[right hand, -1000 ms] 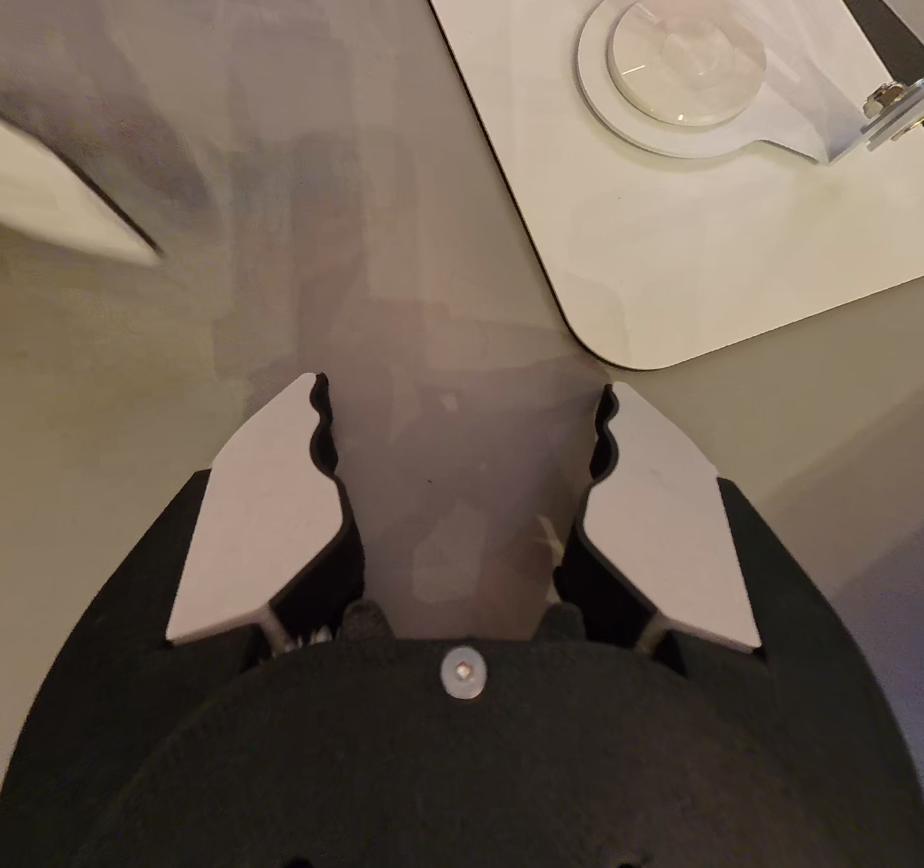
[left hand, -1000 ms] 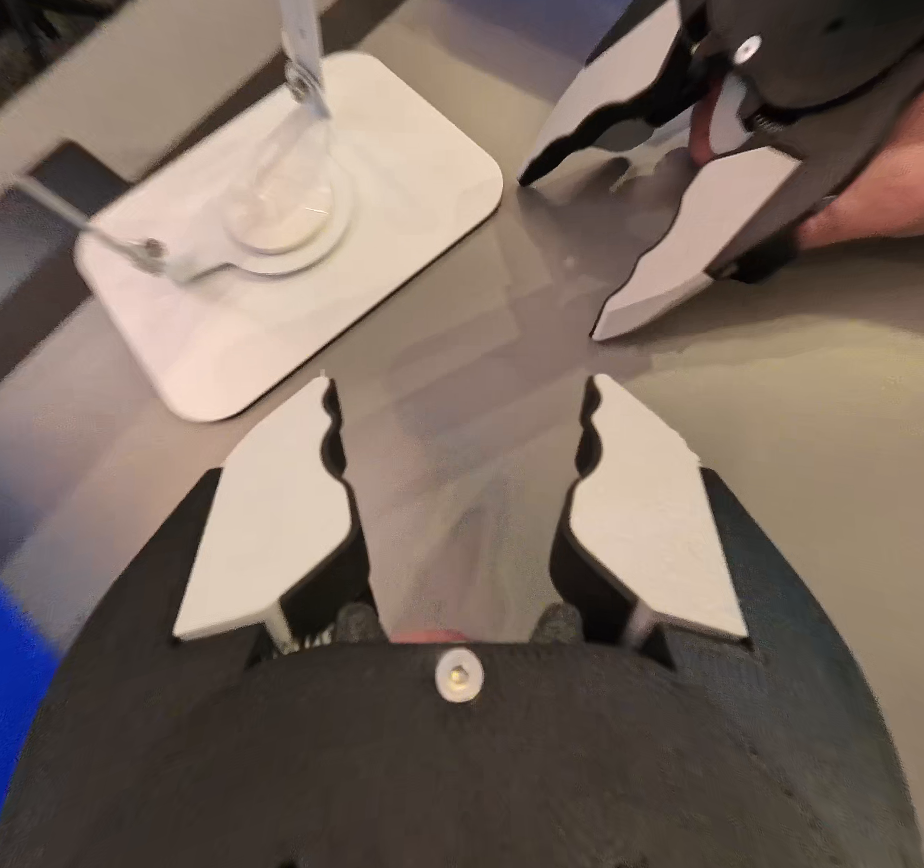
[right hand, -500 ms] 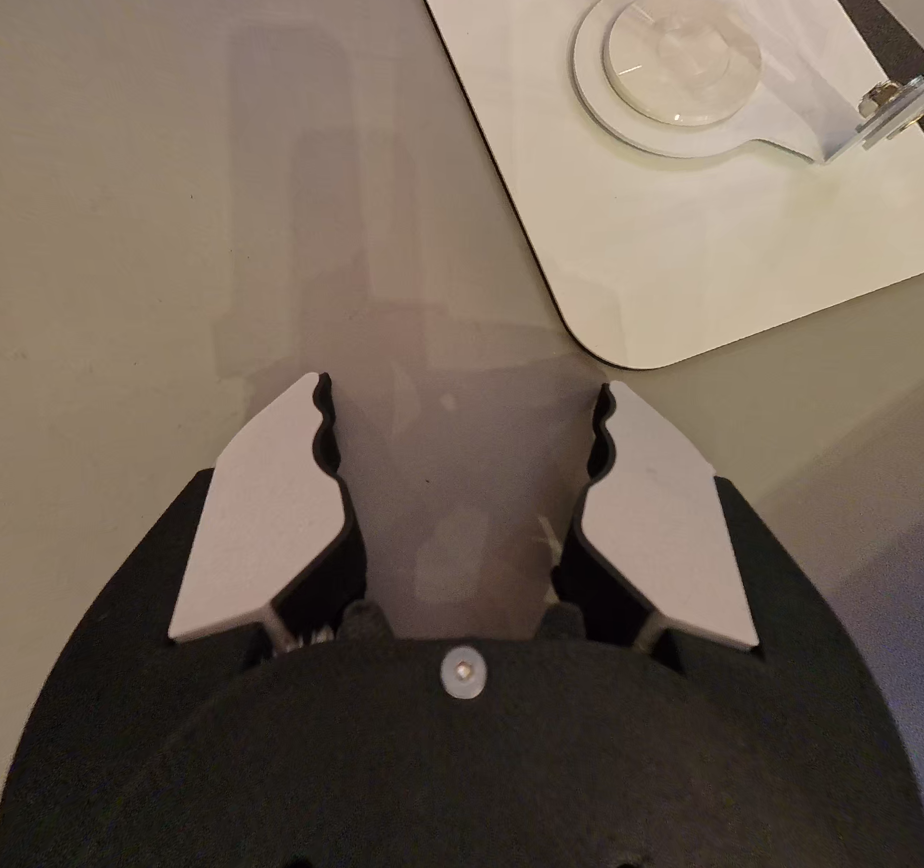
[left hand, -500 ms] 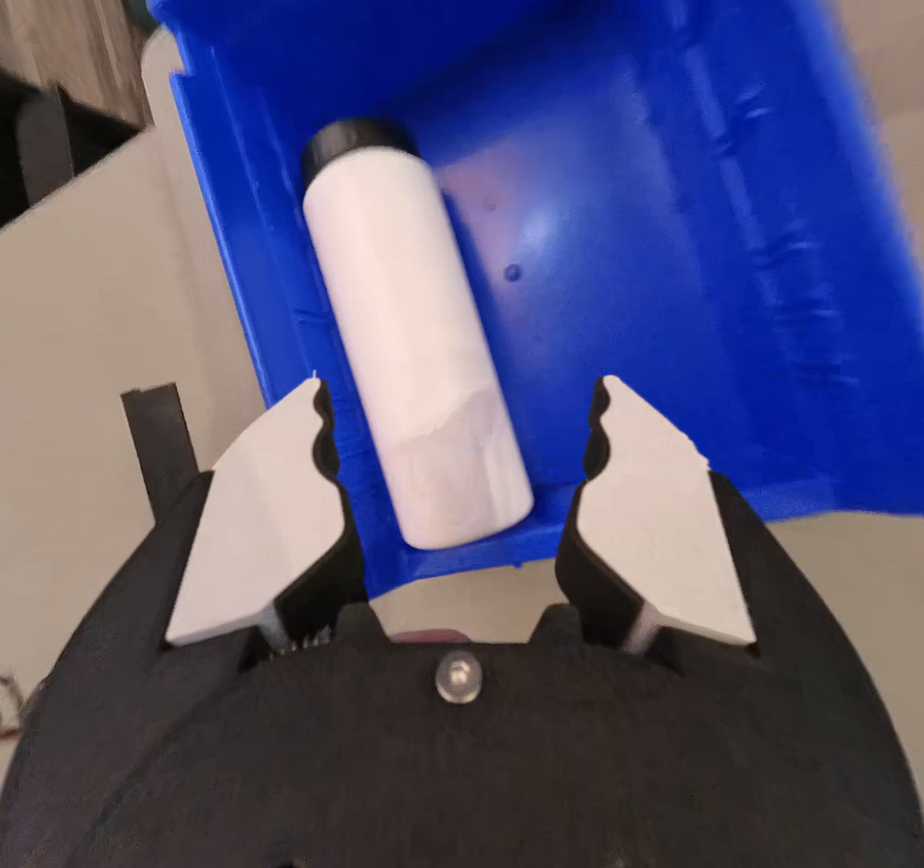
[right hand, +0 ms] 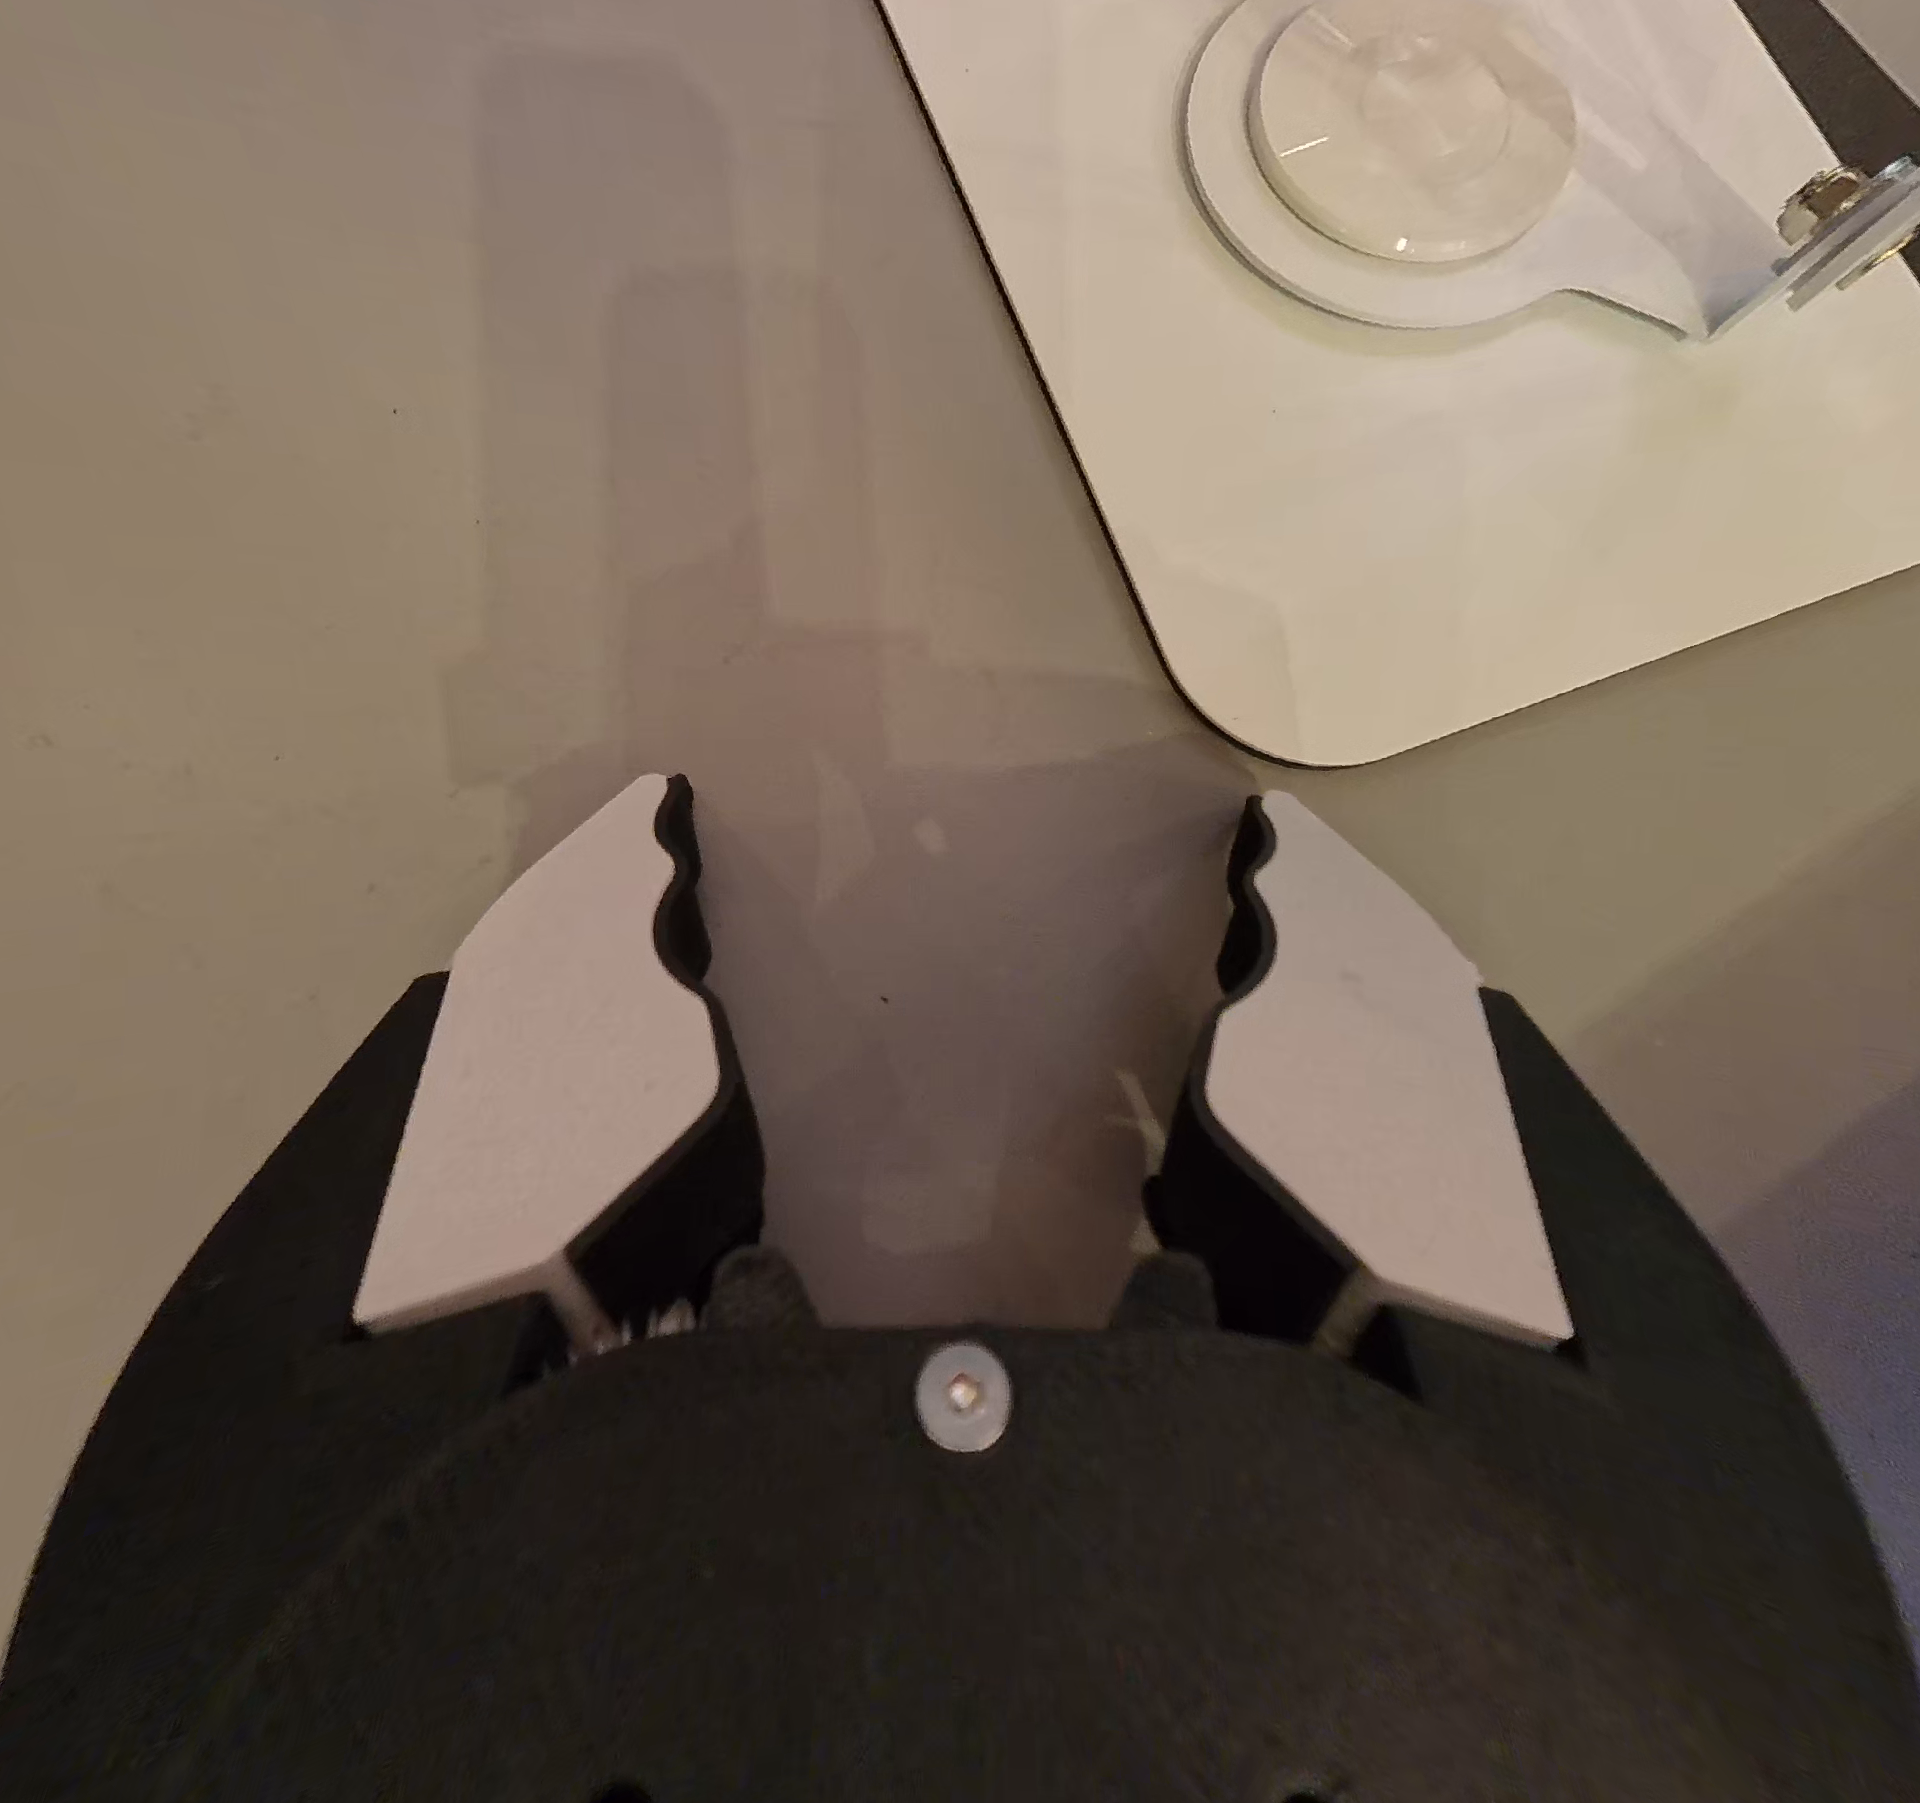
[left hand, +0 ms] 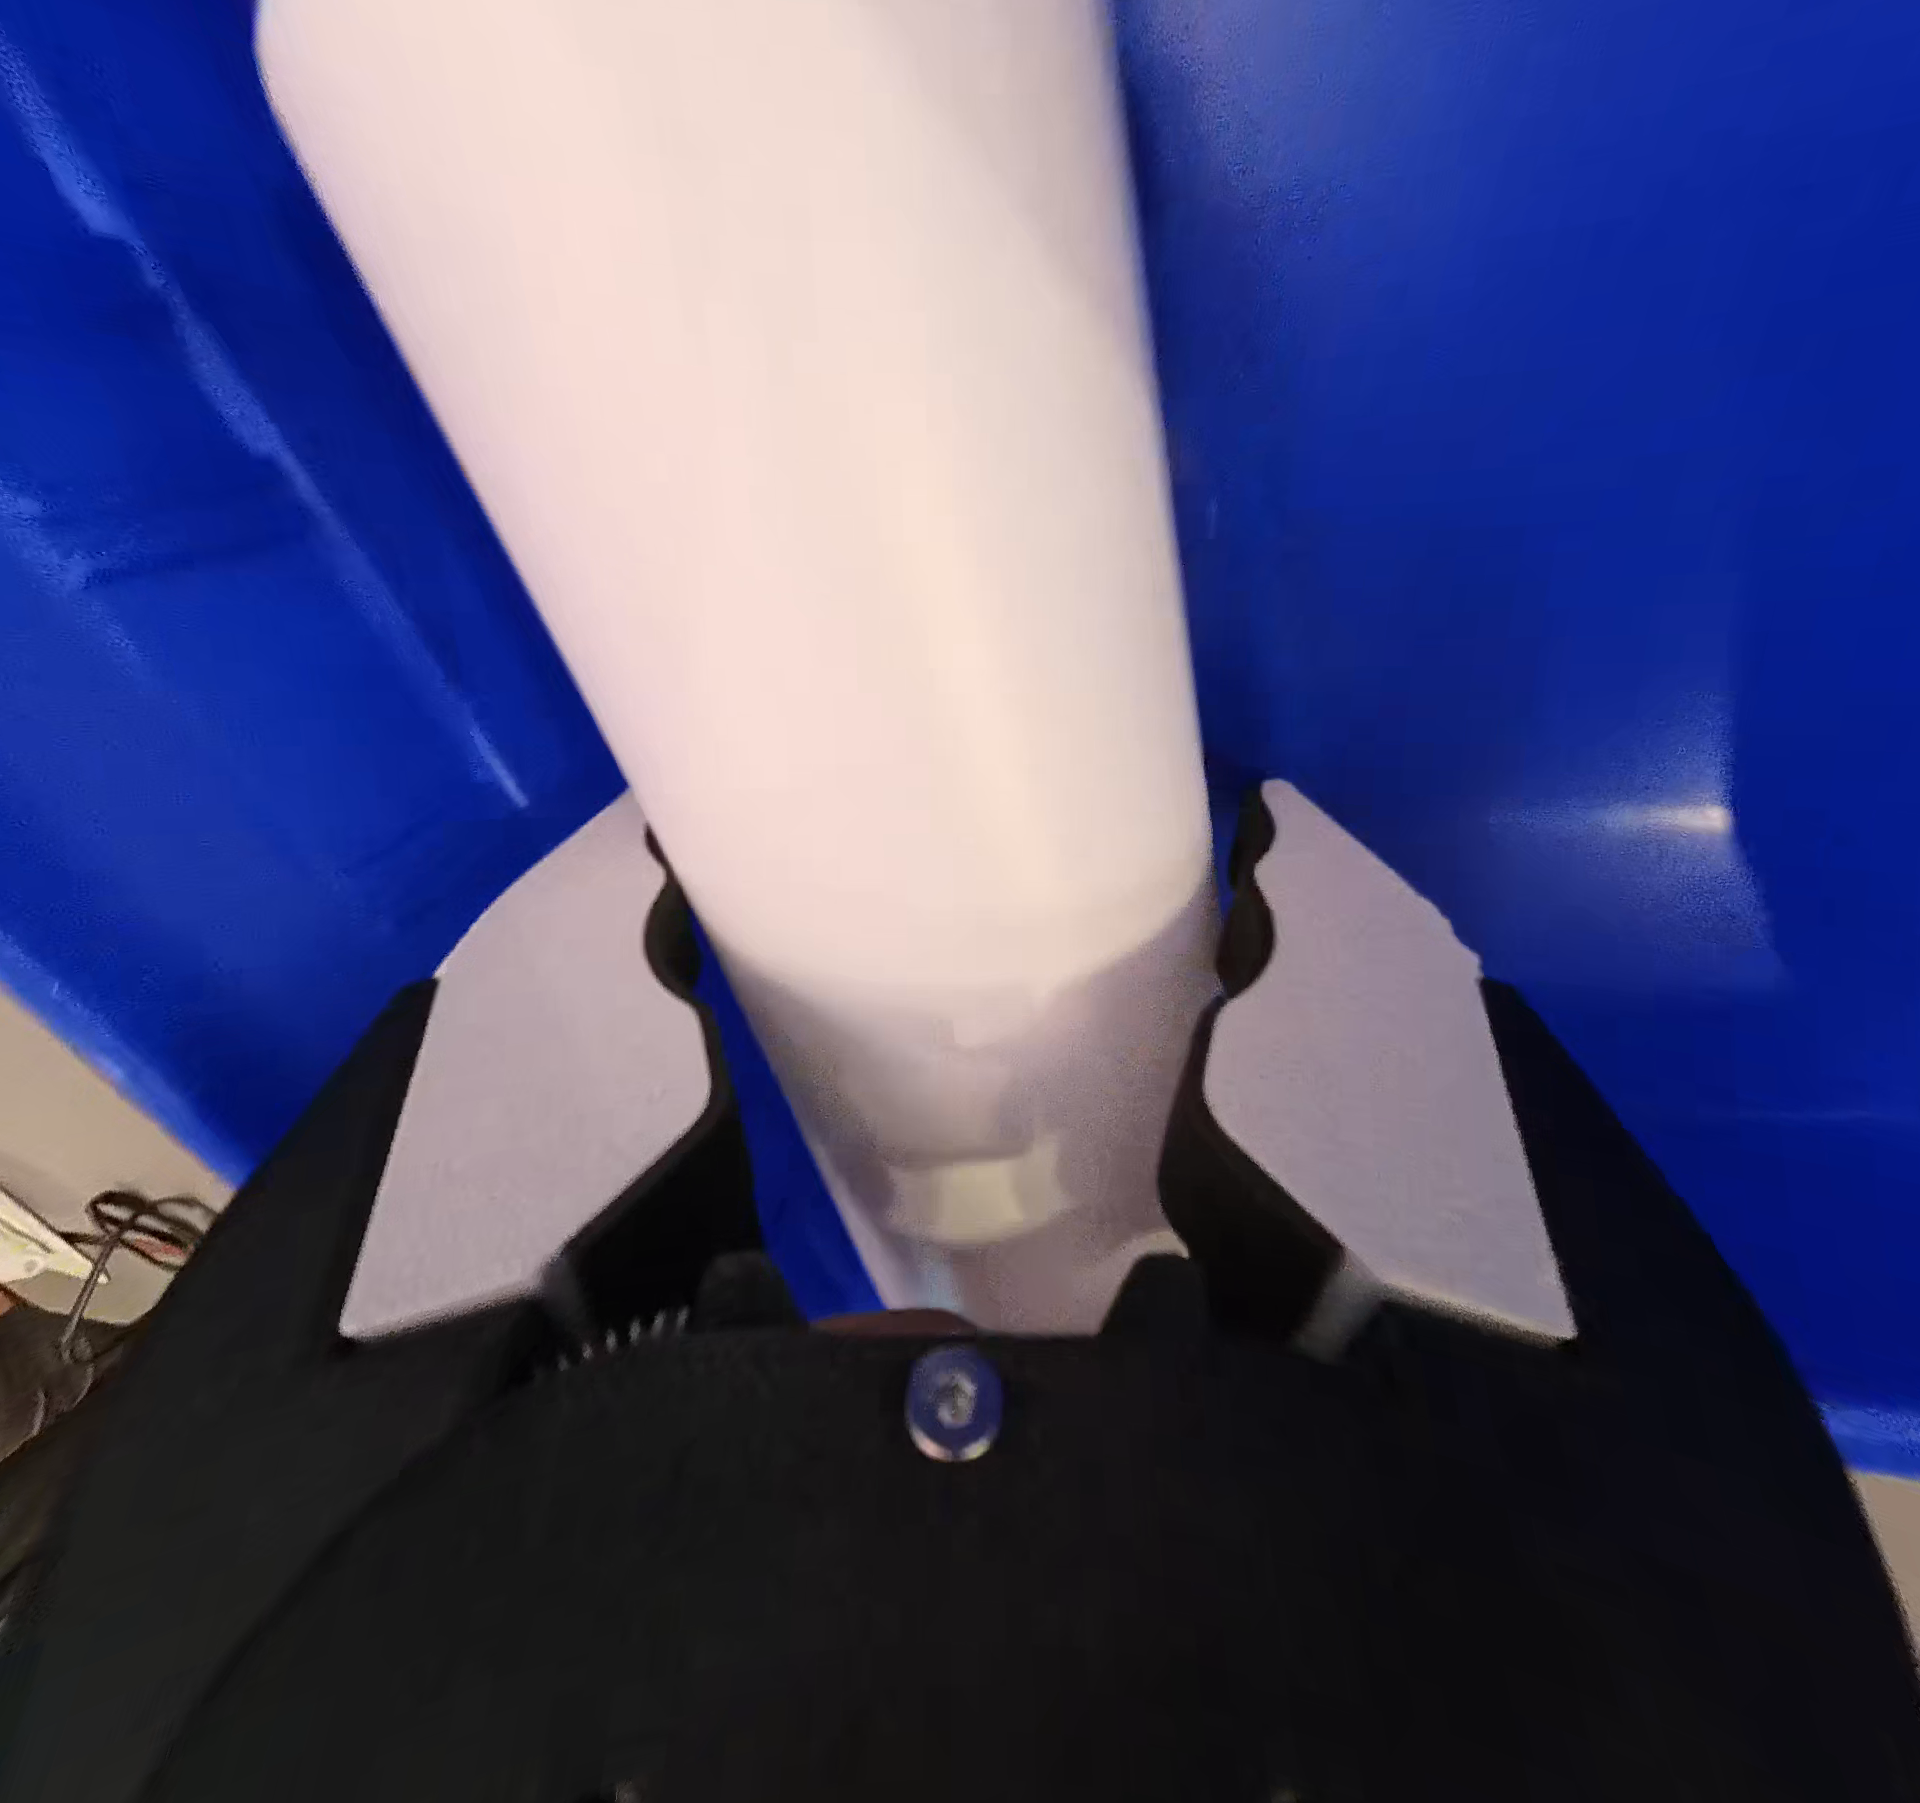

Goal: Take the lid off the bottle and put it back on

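Left wrist view first: what do you make of it?

— The left tool [left hand: 940, 880] is down inside a blue bin [left hand: 1507, 403], with the white bottle [left hand: 748, 382] running up between its fingers. The bottle's near end sits deep in the gap, close to the tool's black body. The picture is blurred.

— Has it got hold of the bottle?

— I cannot tell. The fingers stand wide and the bottle fills almost the whole space between them. The right finger [left hand: 1340, 1015] looks to be at the bottle's side, and the left one is just beside it, with a thin sliver of blue showing lower down. Whether they press or only flank it, the blur hides.

— And the lid?

— Only a dark patch at the bottle's far end, at the top left corner, too cut off to say more. The bottle lies in the bin, against its left wall.

— Right wrist view?

— The right tool [right hand: 966, 818] is spread wide with nothing between its fingers, above the bare grey desk [right hand: 312, 403]. Ahead and to the right lies a white board [right hand: 1455, 527] with rounded corners. A clear round suction cup [right hand: 1413, 143] in a white holder sits on it, and a bolted metal bracket [right hand: 1132, 226] shows at the right edge.
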The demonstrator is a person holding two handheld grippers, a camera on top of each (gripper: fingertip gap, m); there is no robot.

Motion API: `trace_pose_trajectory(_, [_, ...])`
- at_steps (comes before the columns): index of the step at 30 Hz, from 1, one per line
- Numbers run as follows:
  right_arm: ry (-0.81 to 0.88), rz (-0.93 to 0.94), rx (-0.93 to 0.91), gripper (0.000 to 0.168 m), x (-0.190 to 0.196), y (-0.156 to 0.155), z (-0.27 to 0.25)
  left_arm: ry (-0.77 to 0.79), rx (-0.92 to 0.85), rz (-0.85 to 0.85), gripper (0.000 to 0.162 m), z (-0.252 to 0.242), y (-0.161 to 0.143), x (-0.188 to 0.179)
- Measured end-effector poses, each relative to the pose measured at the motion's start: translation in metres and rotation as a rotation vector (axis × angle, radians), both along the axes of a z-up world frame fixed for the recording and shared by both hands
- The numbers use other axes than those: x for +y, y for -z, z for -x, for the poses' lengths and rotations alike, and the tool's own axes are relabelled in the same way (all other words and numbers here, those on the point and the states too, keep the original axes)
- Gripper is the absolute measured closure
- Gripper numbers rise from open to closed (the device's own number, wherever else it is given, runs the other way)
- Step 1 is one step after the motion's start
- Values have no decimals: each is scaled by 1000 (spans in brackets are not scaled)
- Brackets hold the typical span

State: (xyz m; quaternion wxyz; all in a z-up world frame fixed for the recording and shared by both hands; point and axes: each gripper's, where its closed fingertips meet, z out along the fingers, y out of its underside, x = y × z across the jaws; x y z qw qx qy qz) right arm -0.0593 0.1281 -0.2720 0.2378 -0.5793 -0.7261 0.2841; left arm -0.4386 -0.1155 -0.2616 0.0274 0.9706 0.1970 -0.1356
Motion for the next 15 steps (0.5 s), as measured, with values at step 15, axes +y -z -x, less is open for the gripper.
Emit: trace_pose_trajectory(15, [-11, 4, 6, 73, -1, -2, -1, 83, 168, -506, 75, -19, -76, 20])
